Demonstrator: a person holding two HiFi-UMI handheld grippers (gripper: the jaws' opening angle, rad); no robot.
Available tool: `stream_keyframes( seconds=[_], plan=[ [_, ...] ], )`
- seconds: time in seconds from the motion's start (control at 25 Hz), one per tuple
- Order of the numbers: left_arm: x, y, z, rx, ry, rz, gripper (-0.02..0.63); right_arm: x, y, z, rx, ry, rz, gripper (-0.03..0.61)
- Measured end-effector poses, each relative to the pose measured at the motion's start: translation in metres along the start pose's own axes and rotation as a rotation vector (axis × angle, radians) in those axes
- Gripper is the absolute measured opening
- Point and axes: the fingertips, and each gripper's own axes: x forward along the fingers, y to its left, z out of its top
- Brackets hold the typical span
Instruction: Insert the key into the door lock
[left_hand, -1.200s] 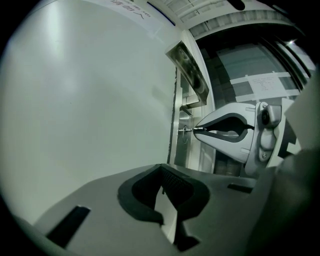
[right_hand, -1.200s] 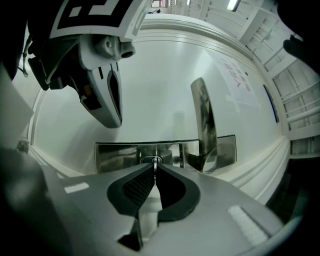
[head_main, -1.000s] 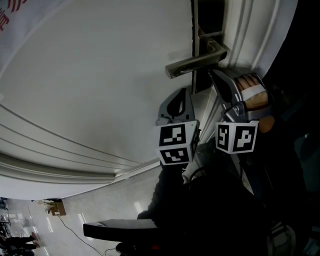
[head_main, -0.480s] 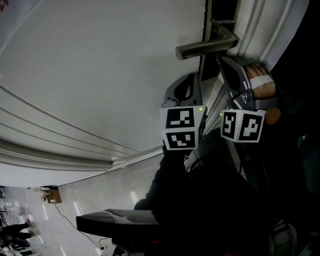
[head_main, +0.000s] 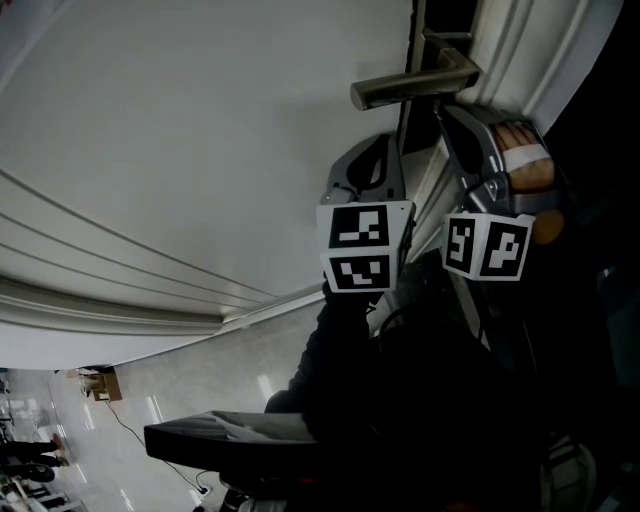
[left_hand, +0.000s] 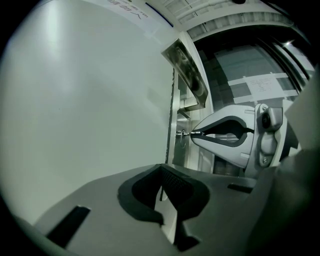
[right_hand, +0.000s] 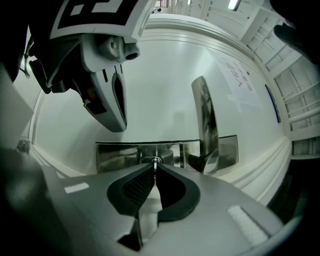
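Key (right_hand: 154, 162) pinched edge-on between the tips of the right gripper (right_hand: 154, 171), whose jaws are pressed onto it from both sides. The key's front end sits at the round lock opening in the shiny lock plate (right_hand: 117, 154), which runs along the closing edge of the white door (head_main: 200, 150). How deep the key has gone in cannot be told. The door handle (right_hand: 205, 120) sticks out from the same plate, just beside the key and apart from it. In the left gripper view the right gripper's pointed tip meets the plate below the handle.

A hand (head_main: 525, 168) grips the right gripper from behind, close to the door's edge.

The left gripper (left_hand: 161, 170) has its jaws pressed together with nothing between them. It is held in front of the door's flat face, just beside the right gripper on the side away from the door's edge, and it points toward the door. Whether it touches the door cannot be told. The two marker cubes sit side by side in the head view
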Motion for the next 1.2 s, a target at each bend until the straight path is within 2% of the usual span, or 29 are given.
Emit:
stream_keyframes(
  seconds=[0.72, 0.92, 1.2],
  plan=[
    [0.0008, 0.0050, 0.0014, -0.012, -0.006, 0.002, 0.002, -0.0011, -0.0001, 0.0007, -0.005, 0.002, 0.004, 0.012],
    [-0.0003, 0.0049, 0.0048, 0.020, -0.010, 0.004, 0.002, -0.0010, -0.0013, -0.0002, -0.004, 0.005, 0.003, 0.012],
    [-0.0014, 0.0049, 0.0019, 0.011, -0.001, 0.002, 0.002, -0.0012, -0.0016, -0.0006, 0.001, 0.005, 0.005, 0.012]
  ],
)
